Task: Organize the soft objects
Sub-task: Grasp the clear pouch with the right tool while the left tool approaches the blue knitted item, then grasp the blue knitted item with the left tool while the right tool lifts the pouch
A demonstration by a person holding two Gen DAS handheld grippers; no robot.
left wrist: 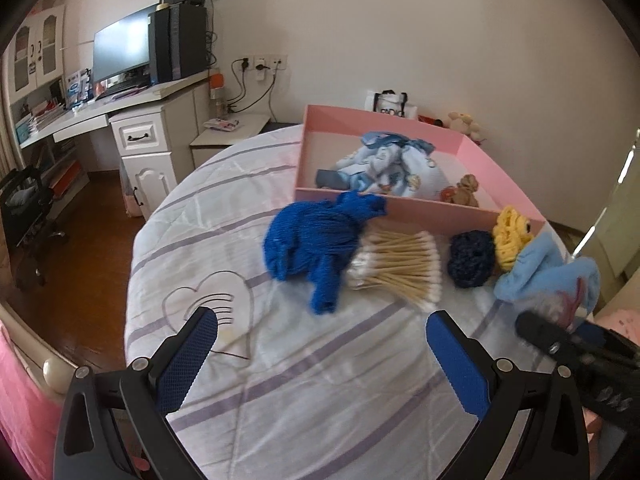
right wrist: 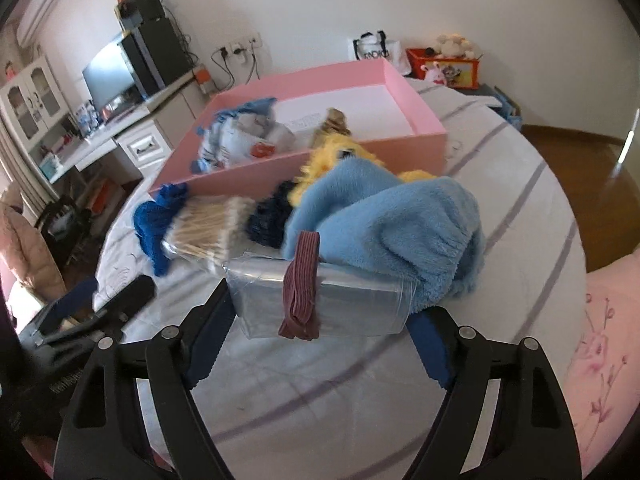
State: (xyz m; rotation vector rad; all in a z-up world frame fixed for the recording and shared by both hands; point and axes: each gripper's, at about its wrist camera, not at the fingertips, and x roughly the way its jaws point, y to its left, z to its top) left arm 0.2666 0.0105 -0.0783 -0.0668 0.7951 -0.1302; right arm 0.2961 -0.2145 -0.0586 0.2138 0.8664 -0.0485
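My right gripper (right wrist: 320, 304) is shut on a clear plastic packet (right wrist: 264, 304) with a maroon elastic band (right wrist: 302, 288) round it. A light blue fluffy cloth (right wrist: 392, 224) bunches on top of the packet, lifted just above the bed. My left gripper (left wrist: 322, 316) hangs open over the striped bedspread (left wrist: 320, 380) with nothing between its fingers. Ahead of it lie a blue knitted piece (left wrist: 316, 240), a bundle of cotton swabs (left wrist: 400, 268), a navy scrunchie (left wrist: 470, 258) and a yellow crochet piece (left wrist: 510, 236). Behind them stands a pink box (left wrist: 424, 206) holding a printed blue pouch (left wrist: 392, 164) and a small brown toy (left wrist: 466, 190).
A white desk (left wrist: 132, 104) with a monitor (left wrist: 120, 50) stands left of the bed, and a dark chair (left wrist: 24, 208) stands on the wooden floor. A white bag (right wrist: 376, 52) and an orange crate of toys (right wrist: 444, 66) sit by the far wall.
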